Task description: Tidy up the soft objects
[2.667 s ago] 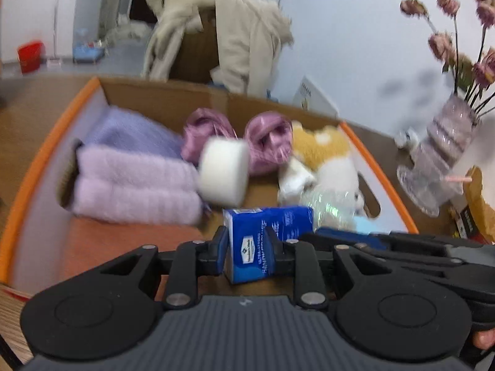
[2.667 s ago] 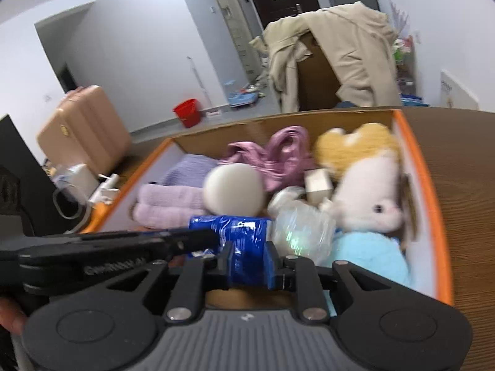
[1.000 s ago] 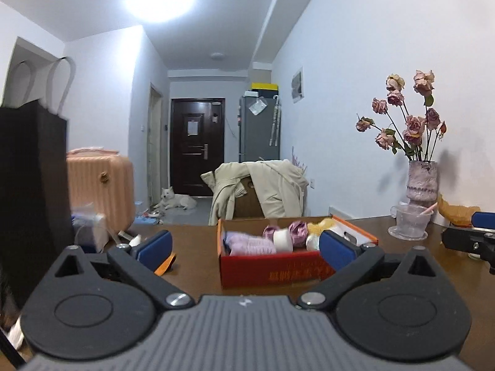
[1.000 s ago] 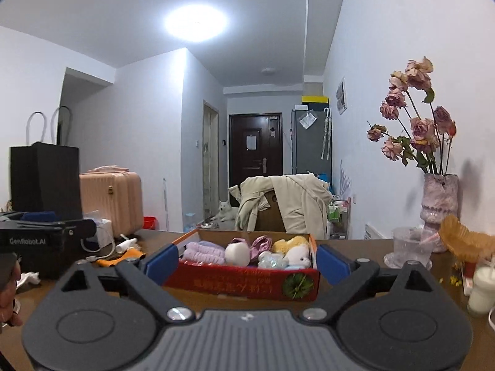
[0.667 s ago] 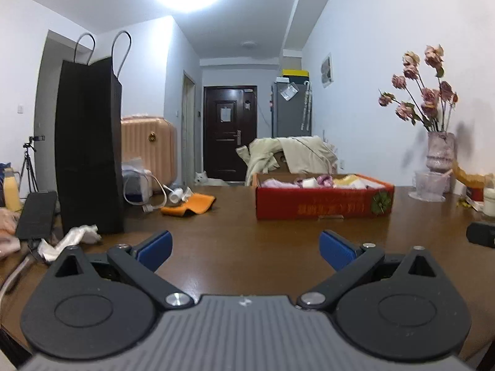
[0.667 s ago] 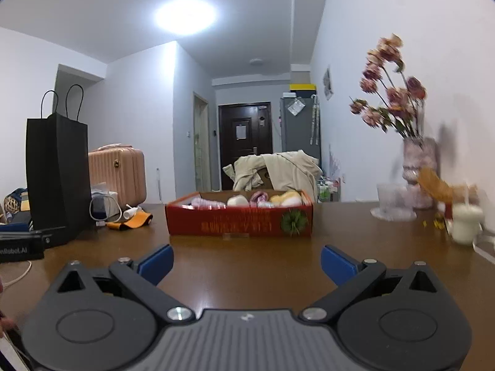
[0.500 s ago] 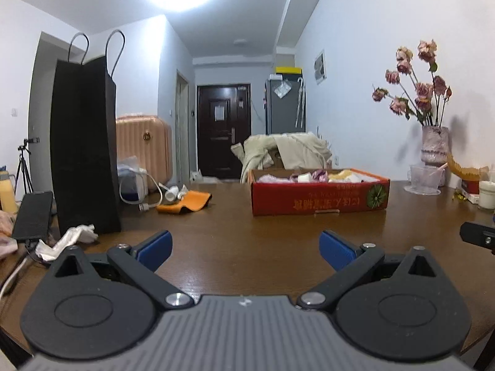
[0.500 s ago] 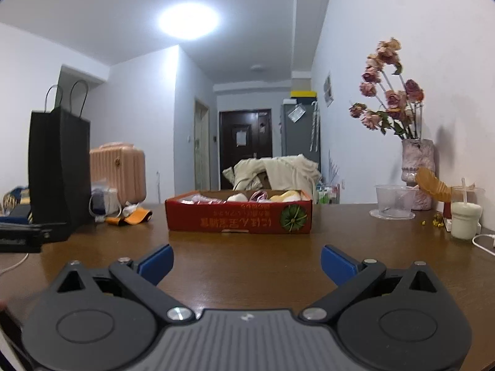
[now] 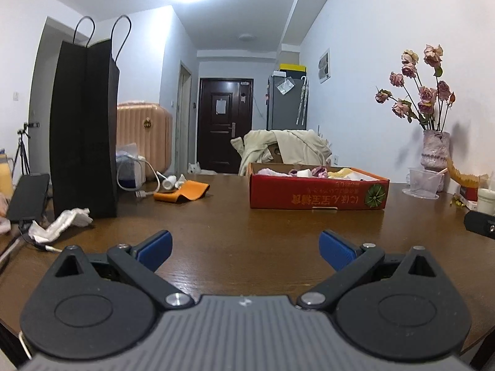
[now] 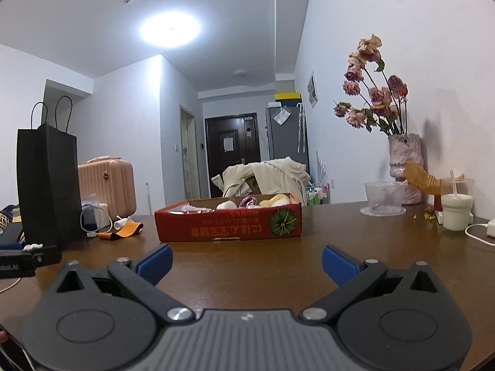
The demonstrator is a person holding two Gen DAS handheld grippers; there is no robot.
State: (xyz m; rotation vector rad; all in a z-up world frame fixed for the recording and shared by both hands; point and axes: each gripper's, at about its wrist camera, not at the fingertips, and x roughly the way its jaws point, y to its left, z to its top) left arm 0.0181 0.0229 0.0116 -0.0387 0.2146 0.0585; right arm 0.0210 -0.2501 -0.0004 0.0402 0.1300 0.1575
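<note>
Brown wood fills the space between your spread fingers in both views: the table (image 9: pixel 247 232) is bare there. Your left gripper (image 9: pixel 246 249) sits low and level over the near part of the table, jaws wide apart, holding nothing. Your right gripper (image 10: pixel 246 261) has the same pose, level and low, jaws equally wide and empty. Both point towards the red cardboard box (image 9: pixel 318 193), which stands well ahead of them on the table, apart from either gripper.

The soft objects (image 9: pixel 309 172) lie inside that box, and only their tops show above its rim: pale pink, white, purple and yellow shapes. Too little is visible to tell them apart.

Your left view gives you the black paper bag (image 9: pixel 85 130) close up, with a crumpled white cloth (image 9: pixel 60 221) at its foot, a phone (image 9: pixel 27 198) leaning further left, and an orange pouch (image 9: pixel 182 193) between bag and box. The tip of your right gripper shows at its right edge.

Your right view shows what the left cuts short: the vase of dried roses (image 10: pixel 403 167), a clear plastic cup (image 10: pixel 383 198) beside it, a lidded drink with a straw (image 10: pixel 456 205) and a white charger cable (image 10: pixel 482 232). Your left gripper's body appears at its left edge.
</note>
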